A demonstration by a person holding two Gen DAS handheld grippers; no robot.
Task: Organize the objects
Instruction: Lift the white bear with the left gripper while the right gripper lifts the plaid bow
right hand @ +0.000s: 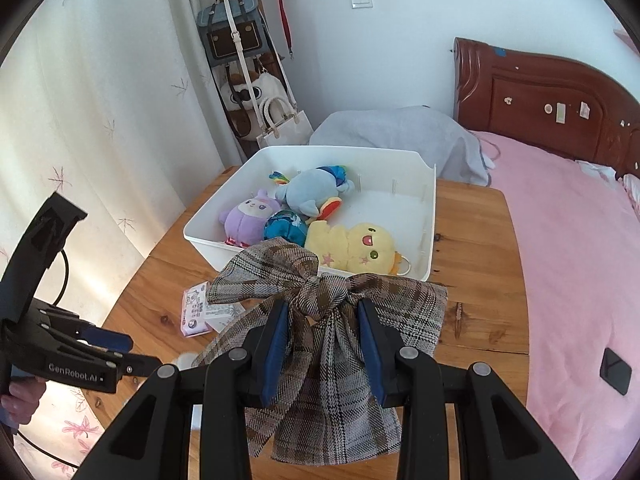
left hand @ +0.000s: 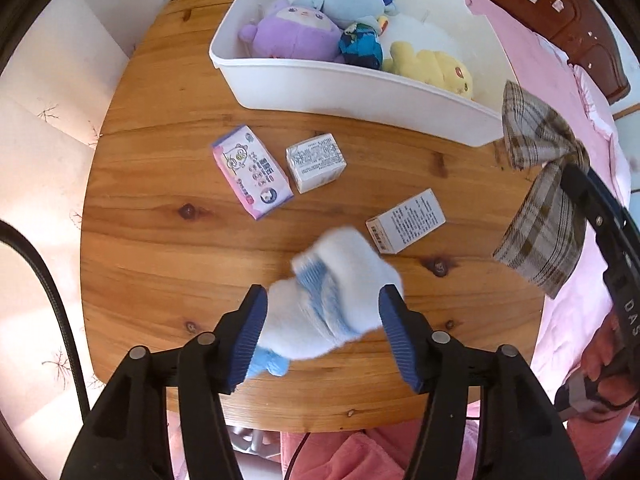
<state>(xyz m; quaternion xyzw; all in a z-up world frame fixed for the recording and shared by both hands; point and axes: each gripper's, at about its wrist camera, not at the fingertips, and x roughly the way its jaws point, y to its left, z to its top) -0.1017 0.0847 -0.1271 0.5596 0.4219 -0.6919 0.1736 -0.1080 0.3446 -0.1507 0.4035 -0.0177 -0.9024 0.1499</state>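
My left gripper [left hand: 322, 300] hangs over the near part of the round wooden table [left hand: 160, 240], shut on a fluffy white-and-blue sock [left hand: 332, 300] whose far end looks blurred. A brown plaid bow [right hand: 320, 300] is pinched at its knot by my right gripper [right hand: 322, 312], shut and raised above the table; the same bow [left hand: 536, 200] shows at the right in the left wrist view. Behind it stands a white bin [right hand: 208, 248] with a purple plush [right hand: 248, 220], a blue plush [right hand: 312, 192] and a yellow plush [right hand: 356, 248]. A pink tissue pack [left hand: 252, 172] and two white boxes [left hand: 316, 162] [left hand: 406, 220] lie on the table.
A bed with a pink cover [right hand: 568, 260] and a dark wooden headboard [right hand: 540, 92] runs along the table's right side. A coat rack with bags [right hand: 240, 40] stands behind the bin, next to a grey bundle [right hand: 400, 136]. A hand [left hand: 600, 364] holds the right gripper's handle.
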